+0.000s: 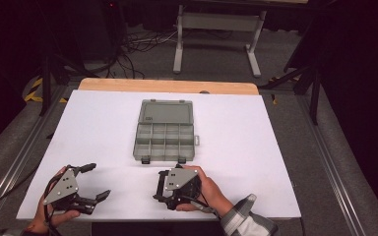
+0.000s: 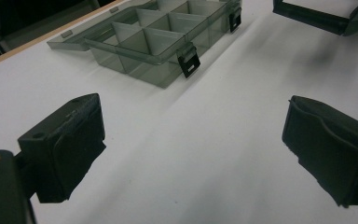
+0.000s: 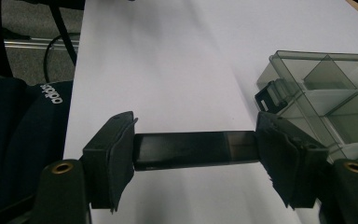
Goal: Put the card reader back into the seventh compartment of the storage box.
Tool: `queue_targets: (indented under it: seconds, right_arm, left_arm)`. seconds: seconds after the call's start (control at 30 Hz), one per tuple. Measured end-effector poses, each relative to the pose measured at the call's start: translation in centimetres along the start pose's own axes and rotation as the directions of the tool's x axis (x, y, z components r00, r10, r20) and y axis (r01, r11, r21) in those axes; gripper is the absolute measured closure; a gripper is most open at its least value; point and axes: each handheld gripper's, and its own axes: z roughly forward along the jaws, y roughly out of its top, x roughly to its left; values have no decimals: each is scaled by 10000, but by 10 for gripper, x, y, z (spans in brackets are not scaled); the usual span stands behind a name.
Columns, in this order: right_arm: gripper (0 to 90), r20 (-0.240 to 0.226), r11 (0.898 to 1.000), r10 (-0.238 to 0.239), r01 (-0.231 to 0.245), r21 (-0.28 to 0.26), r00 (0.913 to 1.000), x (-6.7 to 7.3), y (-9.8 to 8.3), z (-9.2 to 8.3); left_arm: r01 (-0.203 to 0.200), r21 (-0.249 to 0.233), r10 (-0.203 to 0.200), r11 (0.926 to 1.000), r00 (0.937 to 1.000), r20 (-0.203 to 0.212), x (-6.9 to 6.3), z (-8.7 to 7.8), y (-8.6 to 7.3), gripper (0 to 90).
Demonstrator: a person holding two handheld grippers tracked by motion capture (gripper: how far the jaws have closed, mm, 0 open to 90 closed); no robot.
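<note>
On the white worktop (image 1: 103, 128) lies an open, grey see-through organiser box (image 1: 164, 136), a little beyond the two hands and slightly nearer the right one. Its lid lies folded back flat toward the far edge, and its compartments look empty. Two dark latches (image 1: 145, 160) hang on its near wall, and a tab juts from its right side. The right hand-held gripper (image 1: 163, 189) sits just in front of the box's near wall, close to it but not touching it. Its jaws are closed onto a flat dark strip (image 3: 193, 149), one pad pressing on each end, so the strip spans the gap between them just above the worktop. In the right gripper view the box corner and one latch lie just off to the right of the strip, with bare white surface ahead. The left hand-held gripper (image 1: 96, 182) rests near the front left corner of the worktop, well apart from the box, with its jaws spread wide and nothing between them. In the left gripper view the open surface runs clear from its pads (image 2: 70, 149) up to the box (image 2: 158, 46), and the strip held by the other hand (image 2: 312, 16) shows at the top right. Beyond the worktop's wooden far edge, cables (image 1: 133, 46) trail on the grey floor beside the legs of a pale metal frame (image 1: 216, 34).
</note>
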Motion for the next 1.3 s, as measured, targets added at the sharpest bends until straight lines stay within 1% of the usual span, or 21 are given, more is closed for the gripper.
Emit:
queue_targets:
  seconds: [0.37,0.47,0.73,0.87,1.07,1.3]
  right_arm:
    - [310,414,9999,10,-3,-158,9991,-2,1,-6]
    - [310,490,9998,-31,41,-205,9988,-3,2,-9]
    - [310,678,9996,38,-20,-275,9977,-7,3,-11]
    - [311,691,9997,46,-30,-240,9976,-10,3,-10]
    - [310,918,9996,70,-43,-291,9958,-15,3,-12]
    - [310,1118,9992,321,-295,-251,9932,-26,2,-15]
  left_arm:
    - [45,6,-45,10000,10000,36,1,0,-1,66]
    - [54,-31,-54,10000,10000,28,1,0,-1,66]
    - [44,-16,-44,10000,10000,44,1,0,-1,67]
    - [132,-28,-131,9999,9999,75,2,-1,-1,67]
    - [78,-27,-78,10000,9999,80,1,-1,-1,66]
    - [54,1,-54,10000,10000,56,1,-1,-1,66]
